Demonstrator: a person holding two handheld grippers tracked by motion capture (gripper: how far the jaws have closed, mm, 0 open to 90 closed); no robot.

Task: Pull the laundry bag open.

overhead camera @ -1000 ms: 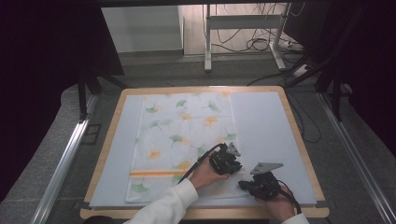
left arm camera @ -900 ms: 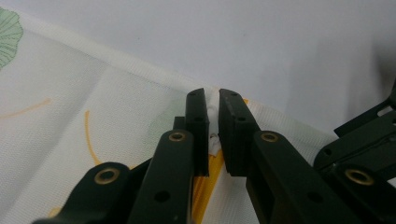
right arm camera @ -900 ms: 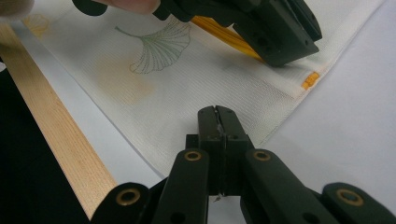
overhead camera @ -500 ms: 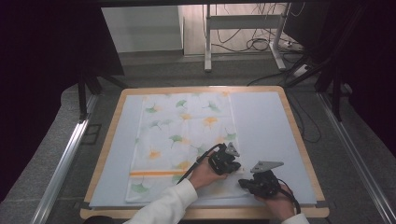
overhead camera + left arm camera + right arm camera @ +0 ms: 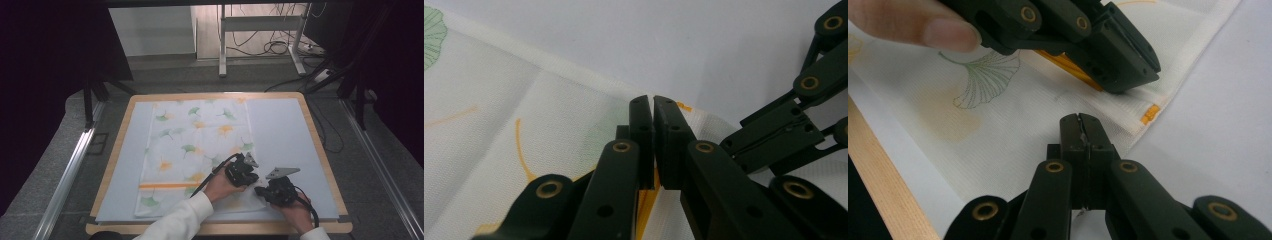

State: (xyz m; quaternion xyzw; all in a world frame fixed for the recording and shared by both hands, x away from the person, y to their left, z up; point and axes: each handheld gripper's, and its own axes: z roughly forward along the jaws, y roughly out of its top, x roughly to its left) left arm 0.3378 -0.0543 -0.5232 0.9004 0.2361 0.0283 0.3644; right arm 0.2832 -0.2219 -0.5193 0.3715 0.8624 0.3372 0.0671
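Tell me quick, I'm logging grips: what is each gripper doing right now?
Left gripper: closed, jaws meeting over the cloth near its edge.
Right gripper: closed on the cloth near its corner.

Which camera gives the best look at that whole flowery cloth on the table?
The high view: the white leaf-printed cloth with an orange stripe lies spread in full there. The left gripper view and right gripper view show close-up patches near one corner.

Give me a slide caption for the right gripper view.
Right gripper shut over a ginkgo-print cloth, near its corner, with the left gripper just beyond it.
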